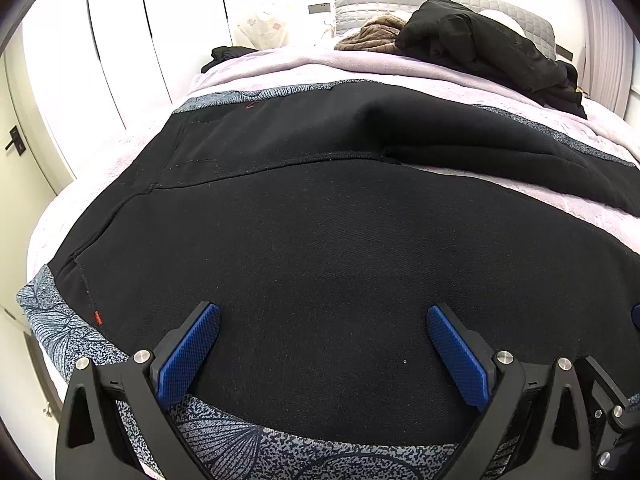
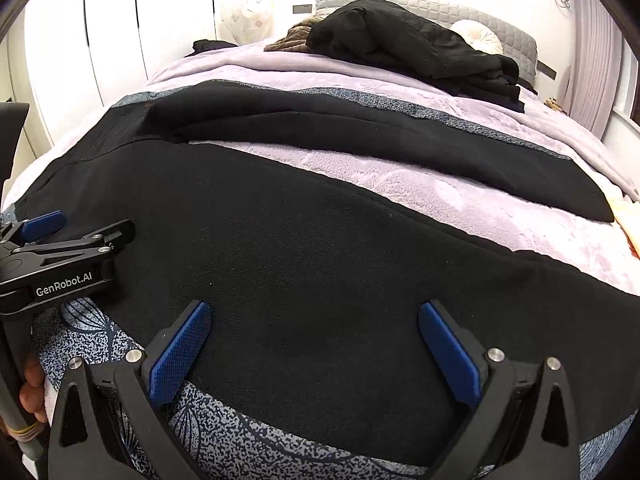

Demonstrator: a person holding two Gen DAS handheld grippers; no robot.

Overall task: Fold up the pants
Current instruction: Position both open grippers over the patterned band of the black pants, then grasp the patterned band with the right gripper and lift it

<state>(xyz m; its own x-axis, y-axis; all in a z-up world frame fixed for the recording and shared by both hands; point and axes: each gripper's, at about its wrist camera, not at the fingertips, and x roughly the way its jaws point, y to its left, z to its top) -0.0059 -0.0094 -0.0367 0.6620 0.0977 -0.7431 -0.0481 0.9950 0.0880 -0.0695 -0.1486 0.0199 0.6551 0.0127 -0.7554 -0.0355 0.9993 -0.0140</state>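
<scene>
Pants [image 1: 320, 240], one black pair, lie spread flat on the bed [image 1: 440, 76] in the left wrist view, over a lilac blanket [image 1: 360, 64] with a grey leaf-patterned cover [image 1: 52, 320] showing at the near edge. The waist end sits to the left, the two legs running off to the right, so the long axis goes across the picture. One leg fills the foreground; the second leg lies farther back, a wedge of blanket between them. The left claw [image 1: 324, 344] hovers over the near leg close to the bed's edge, its two blue pads [image 1: 192, 352] spread wide with nothing between them. At the head of the bed there is one heap of dark clothing [image 1: 480, 44] and one brown quilted garment [image 1: 376, 32], well apart from the pants.

In the right wrist view the same pants [image 2: 320, 264] stretch from the left out to the right, both legs diverging toward the right edge of the bed [image 2: 500, 128]. The right claw [image 2: 316, 340] sits over the near leg, its two blue pads [image 2: 180, 356] also held wide and empty. The left claw [image 2: 48, 224] shows at the left margin, lying just above the fabric; from this side its gap cannot be judged. Fingers [image 2: 32, 392] of one hand grip a handle at the lower left.
</scene>
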